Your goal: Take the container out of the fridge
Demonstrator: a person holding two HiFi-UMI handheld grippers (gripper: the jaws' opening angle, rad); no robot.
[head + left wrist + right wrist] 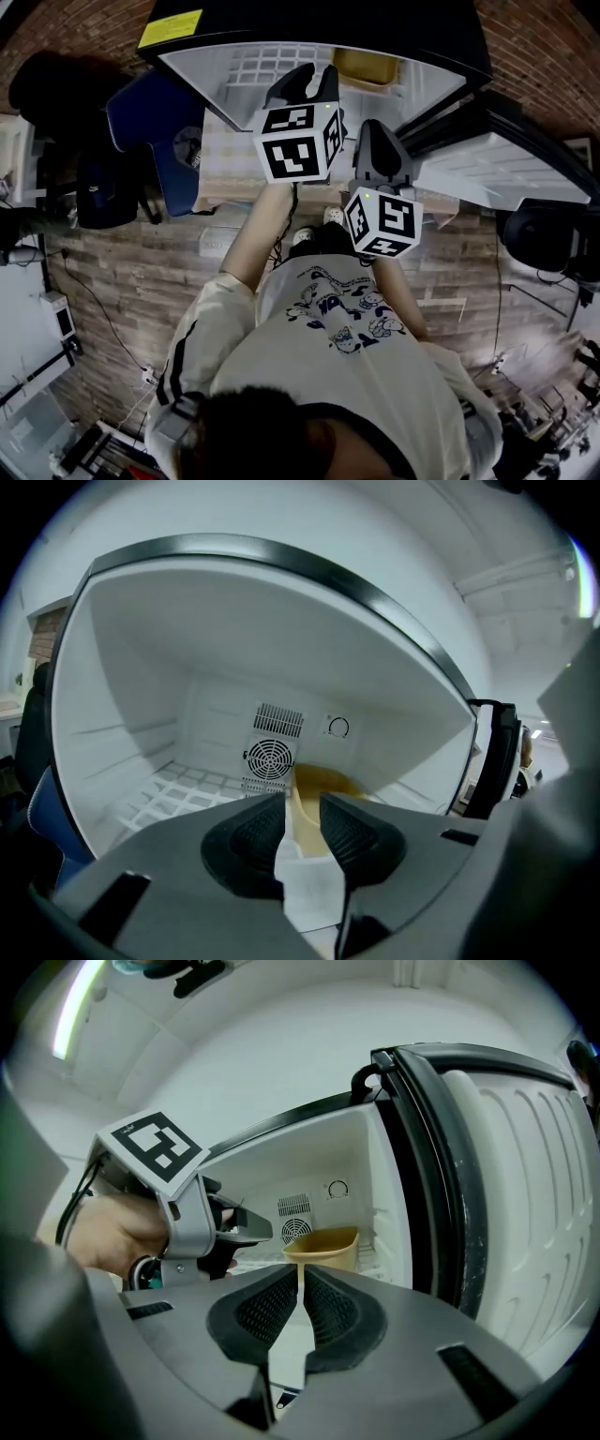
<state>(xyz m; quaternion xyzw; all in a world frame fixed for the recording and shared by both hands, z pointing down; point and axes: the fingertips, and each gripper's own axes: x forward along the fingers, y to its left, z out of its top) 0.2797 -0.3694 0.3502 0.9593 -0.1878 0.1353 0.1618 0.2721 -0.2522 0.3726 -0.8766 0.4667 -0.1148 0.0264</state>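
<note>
Left tongs (302, 803), parted, face the yellow container (328, 781) inside the fridge (141, 714).

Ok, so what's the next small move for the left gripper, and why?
Probably ease the left gripper forward into the fridge until its open jaws straddle the yellow container at its near rim. The jaws stand apart with nothing between the pads, the container sits farther back on the shelf, in line with them, and the door is open.

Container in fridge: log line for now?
fridge: door open | container: inside, not gripped | left tongs: open, aimed at container | right tongs: shut, empty
</note>
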